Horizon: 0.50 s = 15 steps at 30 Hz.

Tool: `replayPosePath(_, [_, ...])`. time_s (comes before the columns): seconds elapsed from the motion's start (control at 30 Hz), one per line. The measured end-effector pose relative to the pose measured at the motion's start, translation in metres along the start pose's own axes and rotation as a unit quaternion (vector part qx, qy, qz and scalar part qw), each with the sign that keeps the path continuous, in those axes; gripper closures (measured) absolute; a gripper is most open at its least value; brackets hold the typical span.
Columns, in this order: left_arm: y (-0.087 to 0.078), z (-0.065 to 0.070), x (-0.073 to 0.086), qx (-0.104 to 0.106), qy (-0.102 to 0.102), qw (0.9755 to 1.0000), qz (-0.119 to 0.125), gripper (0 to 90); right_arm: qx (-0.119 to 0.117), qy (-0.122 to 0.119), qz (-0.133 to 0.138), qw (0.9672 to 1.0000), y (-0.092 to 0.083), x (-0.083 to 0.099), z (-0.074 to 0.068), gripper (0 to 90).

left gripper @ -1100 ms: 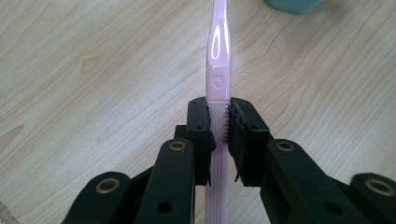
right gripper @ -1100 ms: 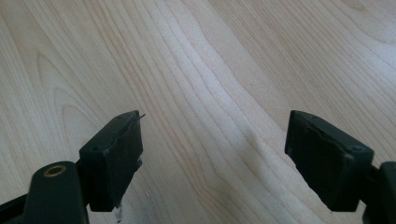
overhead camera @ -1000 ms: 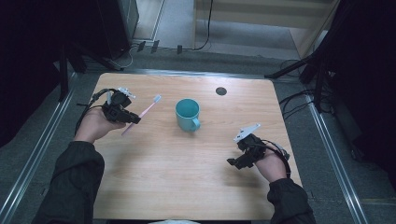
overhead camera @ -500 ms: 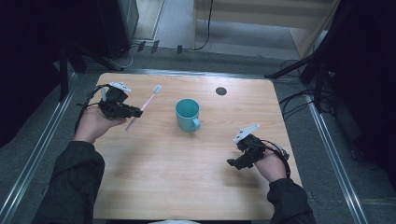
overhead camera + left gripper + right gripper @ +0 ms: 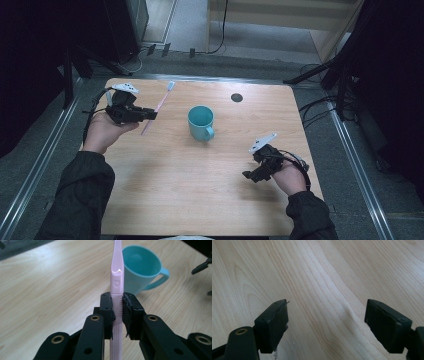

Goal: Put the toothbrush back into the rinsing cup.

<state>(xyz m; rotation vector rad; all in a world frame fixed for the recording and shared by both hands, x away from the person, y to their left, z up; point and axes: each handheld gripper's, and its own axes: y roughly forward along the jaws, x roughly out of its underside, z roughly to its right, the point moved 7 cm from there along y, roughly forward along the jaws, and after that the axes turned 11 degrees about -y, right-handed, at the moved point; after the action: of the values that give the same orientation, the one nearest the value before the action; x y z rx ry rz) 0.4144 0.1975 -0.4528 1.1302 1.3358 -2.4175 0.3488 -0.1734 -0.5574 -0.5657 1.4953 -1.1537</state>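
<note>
A pink toothbrush [image 5: 160,104] hangs above the left part of the wooden table [image 5: 200,190], its head pointing toward the far edge. My left gripper [image 5: 148,115] is shut on the brush's ribbed handle. In the left gripper view the two pads [image 5: 108,308] press on the toothbrush [image 5: 116,277], and a teal mug [image 5: 140,272] stands just behind it. The mug [image 5: 201,121] stands upright mid-table, handle toward the near right. My right gripper [image 5: 252,176] rests low at the near right, its jaws wide apart. Bare wood lies between them in the right gripper view [image 5: 325,322].
A small dark round hole [image 5: 237,97] sits in the tabletop near the far edge. Cables [image 5: 320,107] and black stands lie on the floor beyond the table's back and right sides. Metal rails [image 5: 360,165] run along both flanks.
My left hand has risen and drifted toward the far edge with the toothbrush still gripped. The right hand and the mug have stayed in place.
</note>
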Motion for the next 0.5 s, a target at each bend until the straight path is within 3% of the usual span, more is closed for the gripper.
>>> replayPosePath(0.4, [0.002, 0.015, -0.012, 0.001, 0.010, 0.9987, 0.050, 78.3, -0.002, -0.001, -0.002, 1.0000, 0.001, 0.000, -0.001, 19.5])
replayPosePath(0.5, [0.003, 0.019, -0.014, 0.009, 0.008, 0.9984, 0.054, 78.3, -0.002, -0.002, -0.002, 1.0000, 0.001, 0.001, -0.001, 19.4])
